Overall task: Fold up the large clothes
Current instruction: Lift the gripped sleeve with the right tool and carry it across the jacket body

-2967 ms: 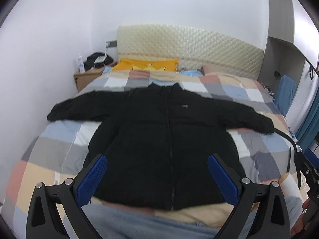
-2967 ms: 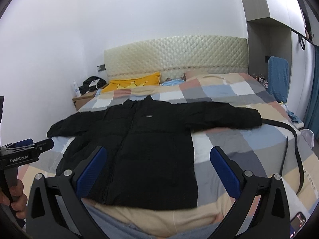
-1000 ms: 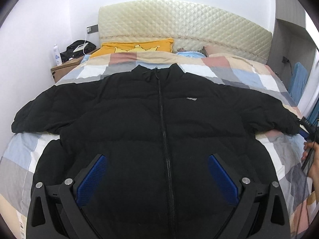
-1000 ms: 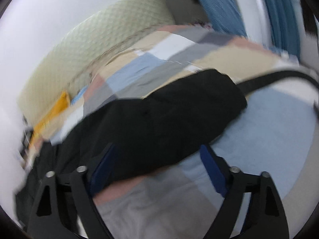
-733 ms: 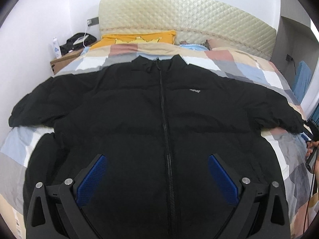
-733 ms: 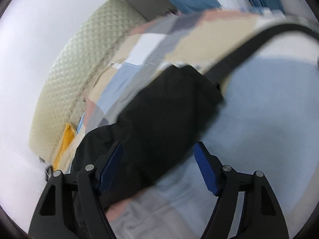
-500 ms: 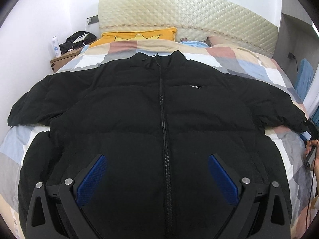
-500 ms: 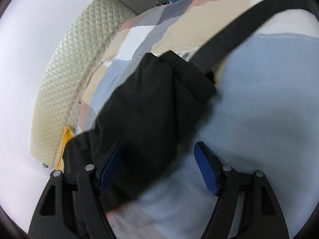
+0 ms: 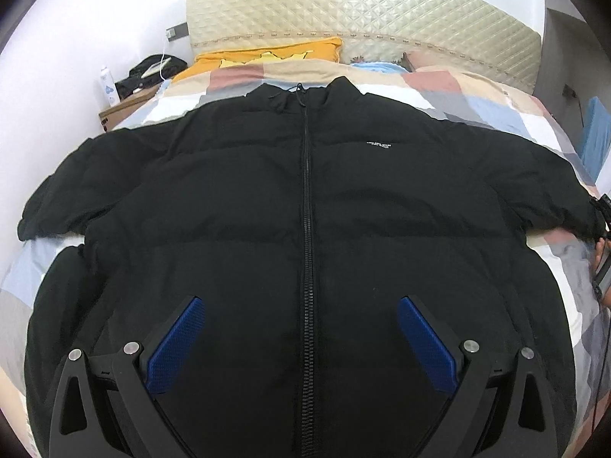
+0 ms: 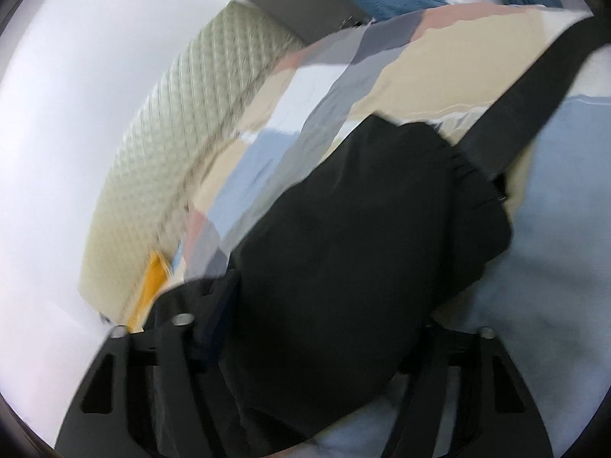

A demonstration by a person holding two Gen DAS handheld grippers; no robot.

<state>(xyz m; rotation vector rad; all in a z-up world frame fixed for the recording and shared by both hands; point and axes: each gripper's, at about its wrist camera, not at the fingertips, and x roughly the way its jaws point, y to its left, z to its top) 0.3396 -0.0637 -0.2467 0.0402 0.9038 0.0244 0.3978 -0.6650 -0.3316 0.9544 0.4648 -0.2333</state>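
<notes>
The black jacket (image 9: 305,210) lay zipped and spread flat on the checked bedspread (image 9: 477,110), its small white chest label (image 9: 379,145) too tiny to read. The left gripper (image 9: 301,337) hovered wide open and empty above the hem. The right gripper (image 10: 305,347) straddled the sleeve (image 10: 362,236); whether it had closed, I couldn't tell.

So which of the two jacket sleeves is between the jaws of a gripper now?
The jacket's right-side sleeve, lying beside a black strap: it fills the right gripper's jaws. The other sleeve lies untouched.
</notes>
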